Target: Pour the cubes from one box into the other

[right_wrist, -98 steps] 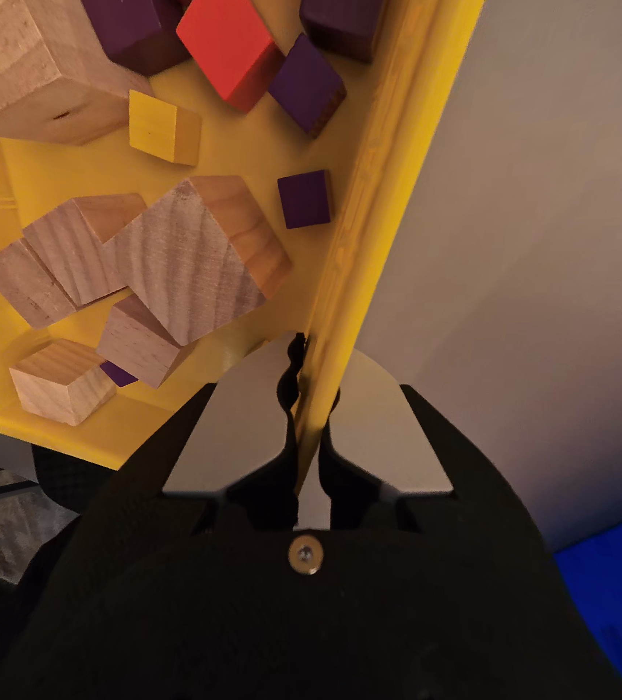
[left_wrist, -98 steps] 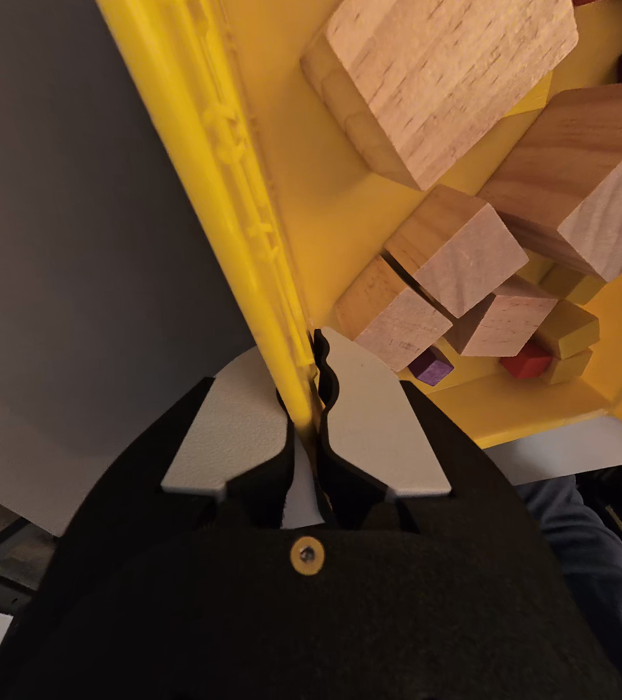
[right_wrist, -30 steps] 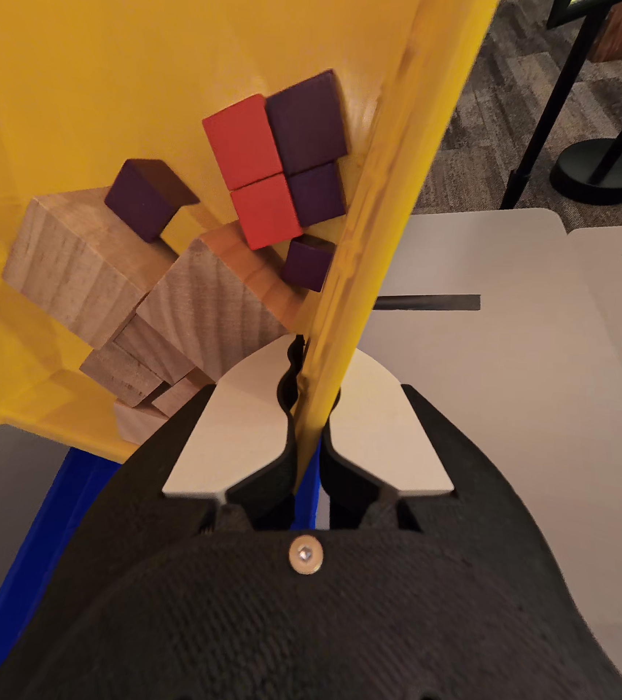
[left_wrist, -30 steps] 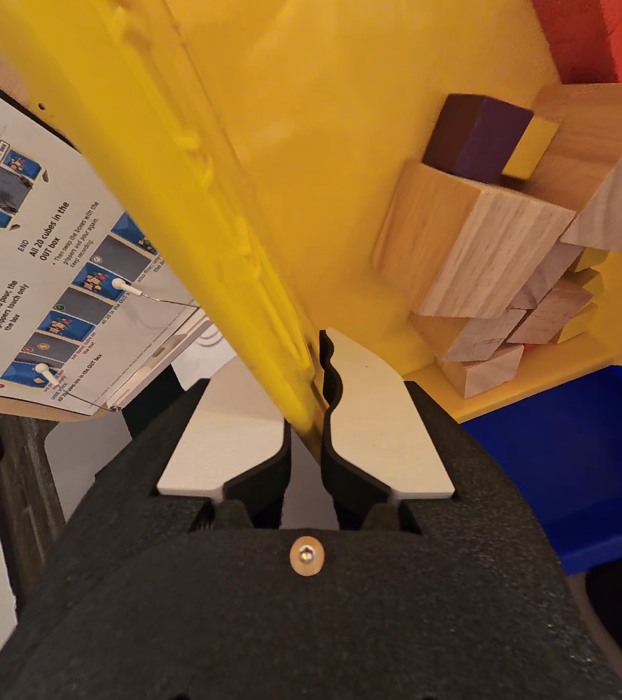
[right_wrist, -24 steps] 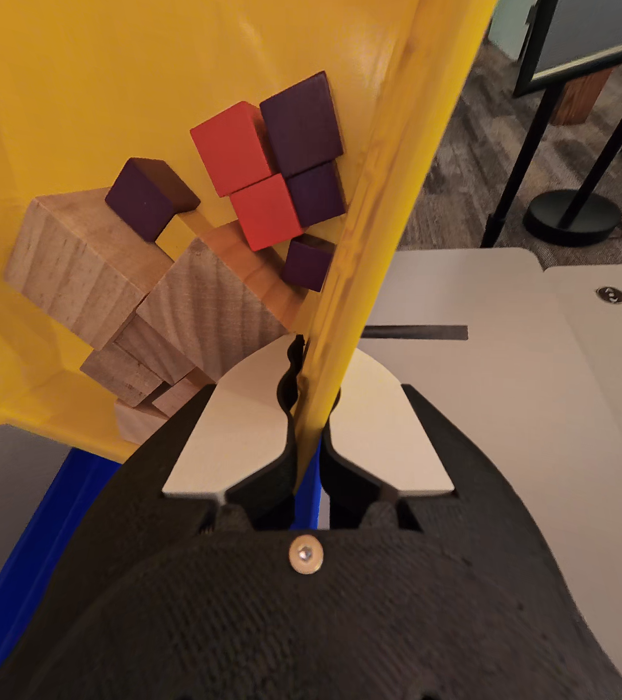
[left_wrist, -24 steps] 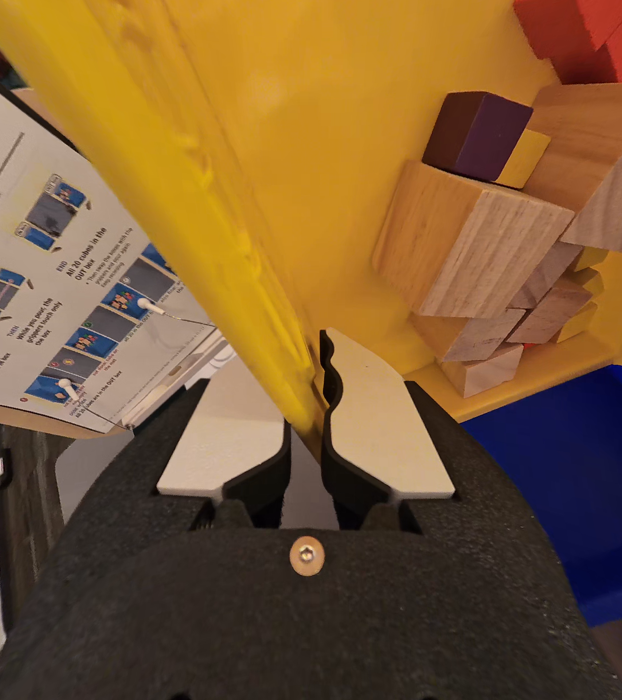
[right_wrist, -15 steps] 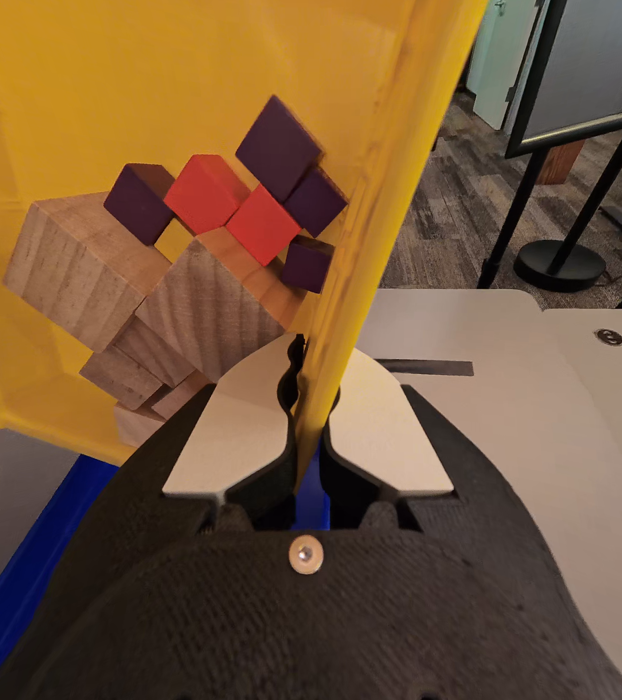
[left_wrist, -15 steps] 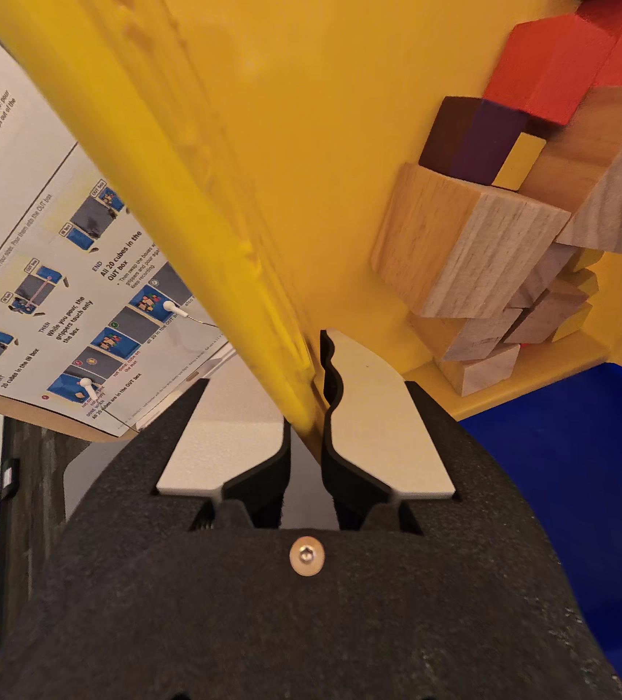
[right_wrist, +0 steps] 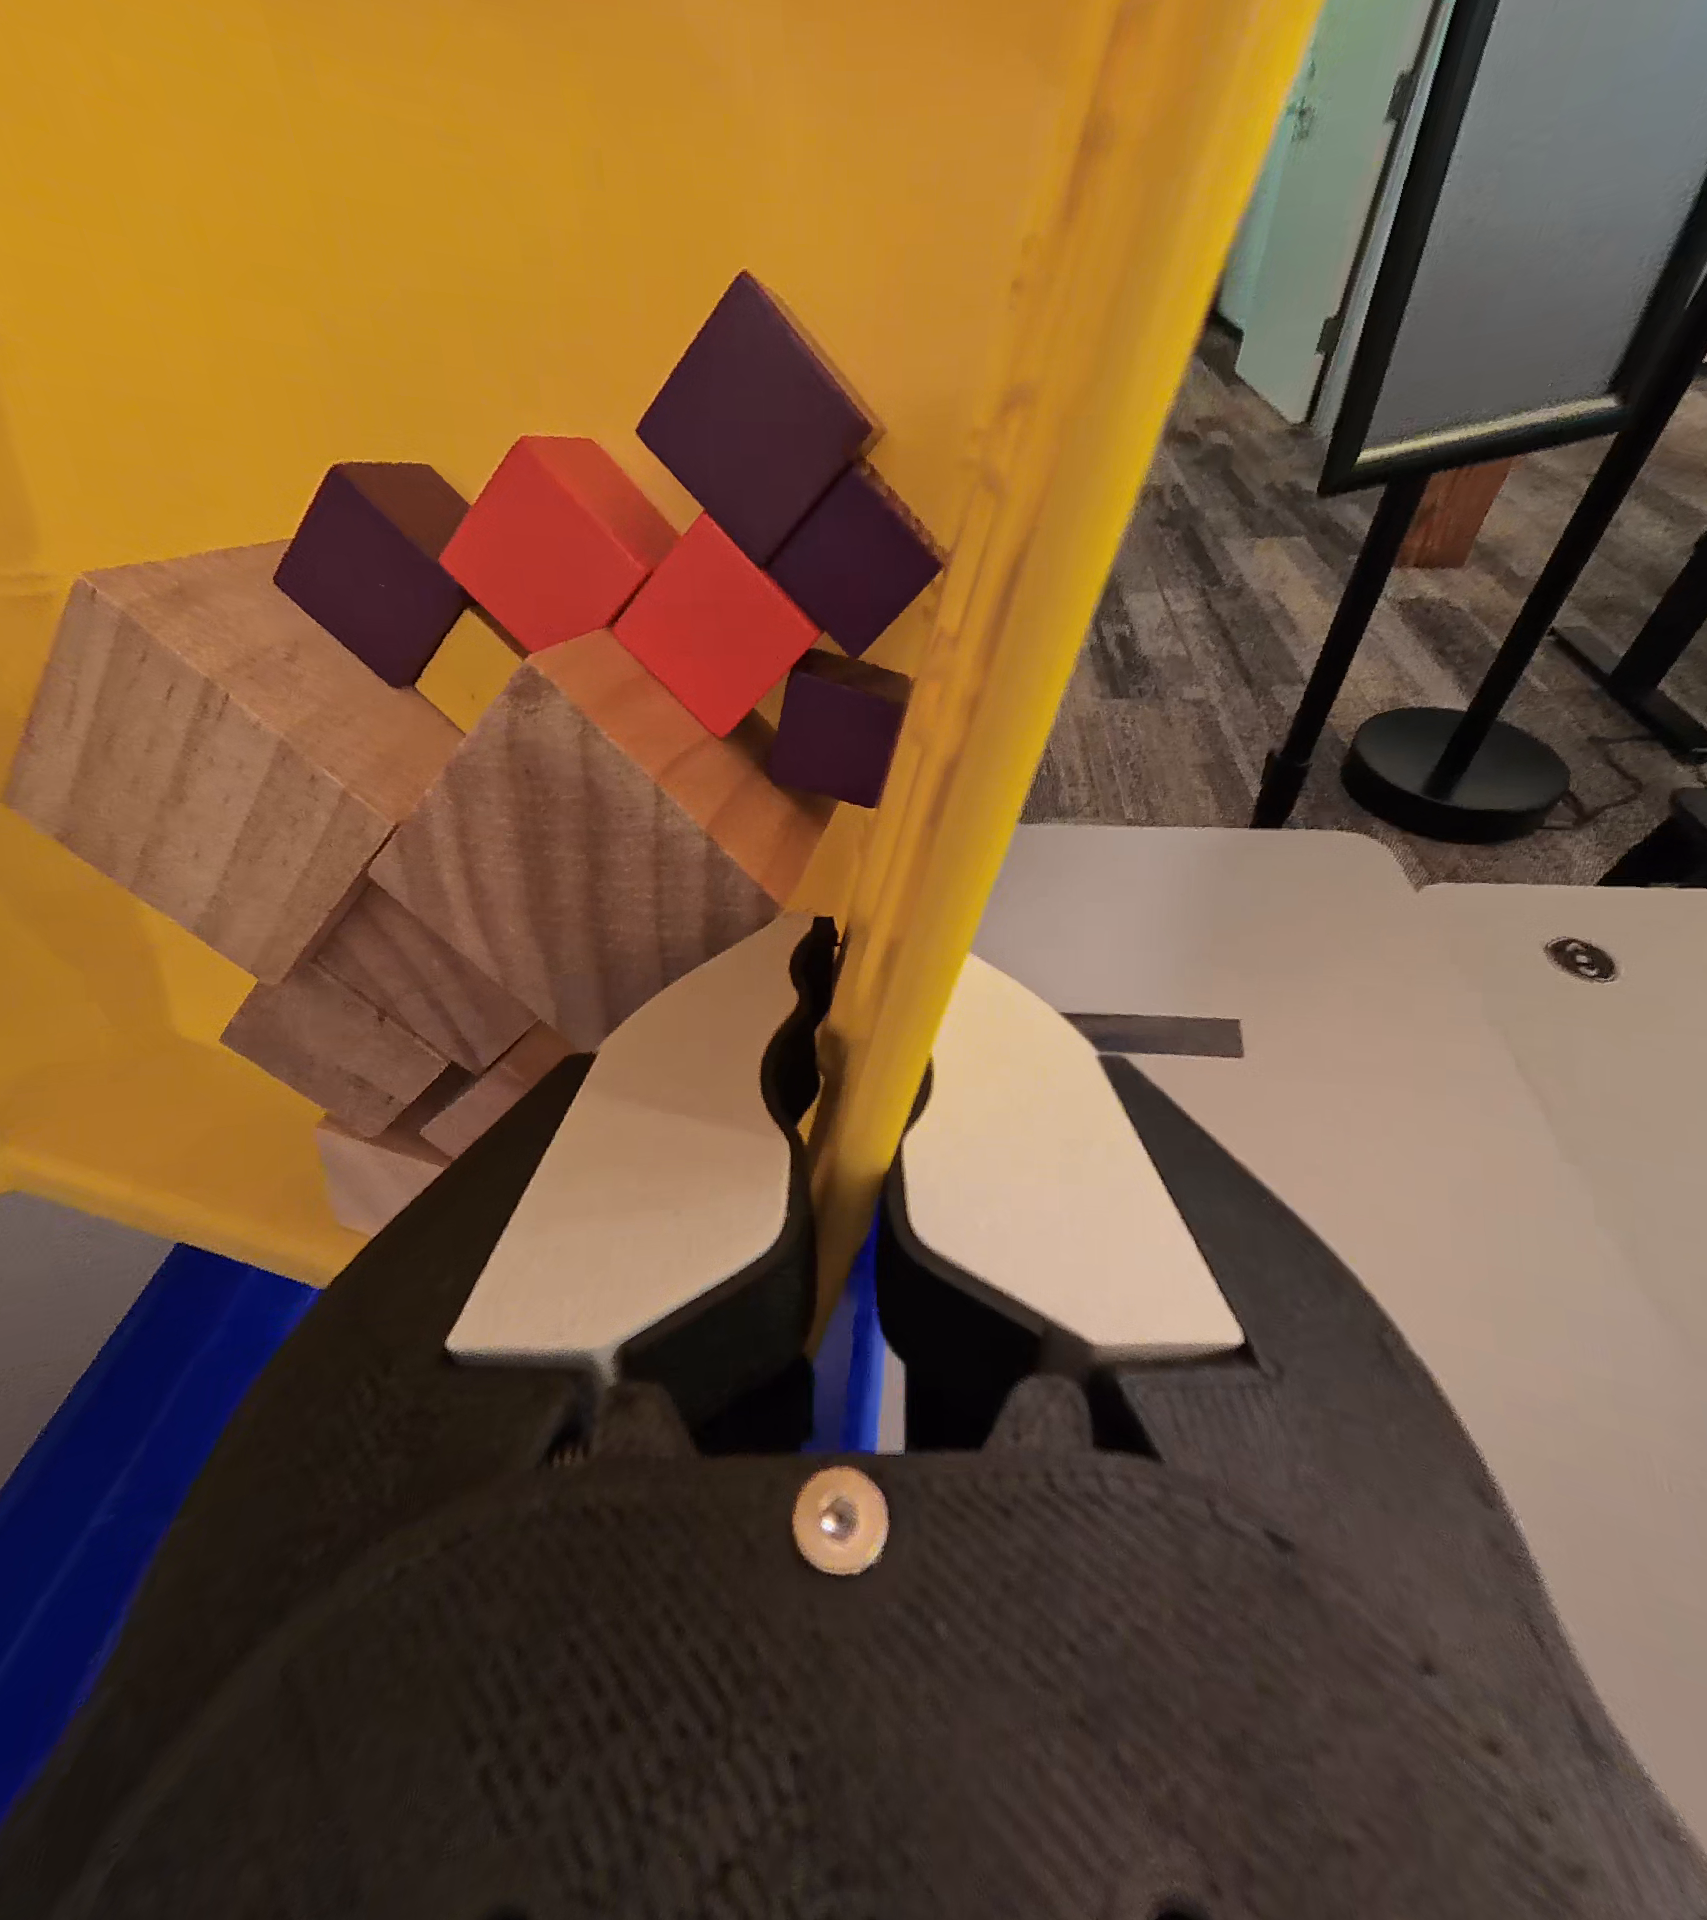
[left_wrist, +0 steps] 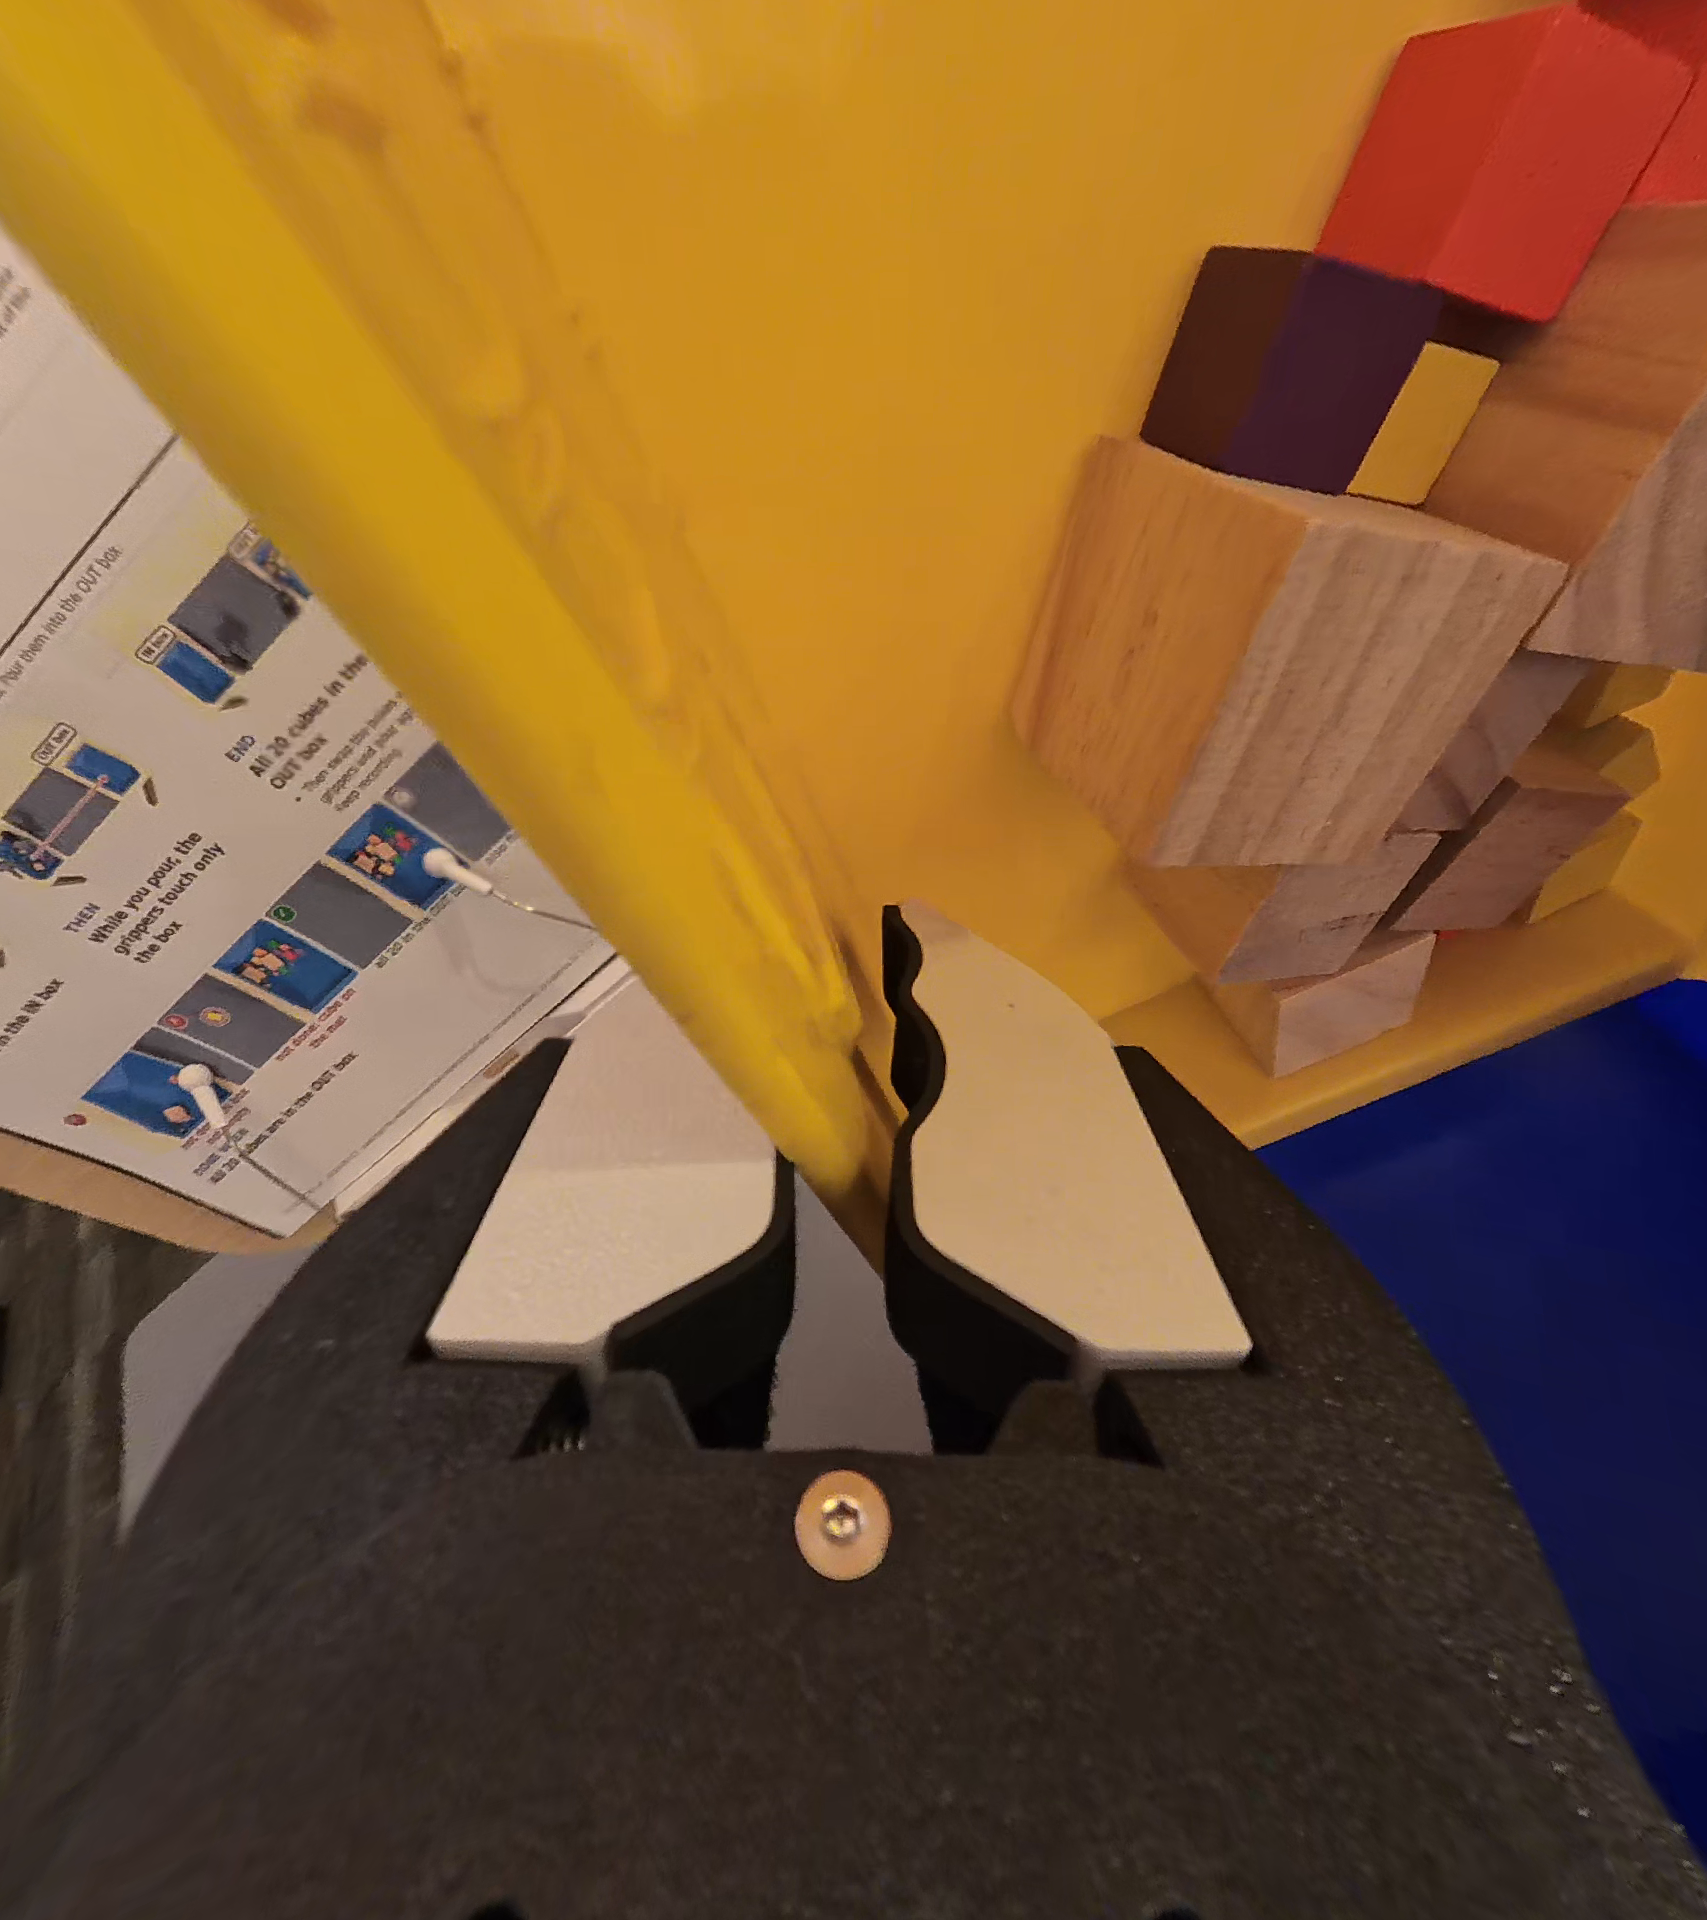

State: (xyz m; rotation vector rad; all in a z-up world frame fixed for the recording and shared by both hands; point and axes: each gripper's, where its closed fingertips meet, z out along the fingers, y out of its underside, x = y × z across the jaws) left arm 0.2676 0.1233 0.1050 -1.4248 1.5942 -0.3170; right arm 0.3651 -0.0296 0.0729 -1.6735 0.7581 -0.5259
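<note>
Both grippers hold a yellow box (left_wrist: 828, 312) tipped steeply. My left gripper (left_wrist: 859, 1049) is shut on its left wall; my right gripper (right_wrist: 844, 1049) is shut on its right wall (right_wrist: 1015, 623). Inside, large and small bare wooden cubes (left_wrist: 1275, 665) (right_wrist: 205, 748) are piled against the low end, with red cubes (left_wrist: 1514, 166) (right_wrist: 714, 623), purple cubes (left_wrist: 1275, 364) (right_wrist: 755, 416) and small yellow cubes (left_wrist: 1420, 421) on top. A blue box (left_wrist: 1576, 1403) lies below the yellow box's low edge; its rim also shows in the right wrist view (right_wrist: 28, 1507).
A printed instruction sheet on a wooden board (left_wrist: 101, 831) stands to the left. The grey table (right_wrist: 1451, 1143) spreads to the right with a dark slot (right_wrist: 1161, 1036). Beyond it are carpet and black stands with round bases (right_wrist: 1451, 769).
The yellow box has been lifted over the blue box and tipped steeper. The cubes have slid into a pile at the low end; the red and purple ones shifted lower.
</note>
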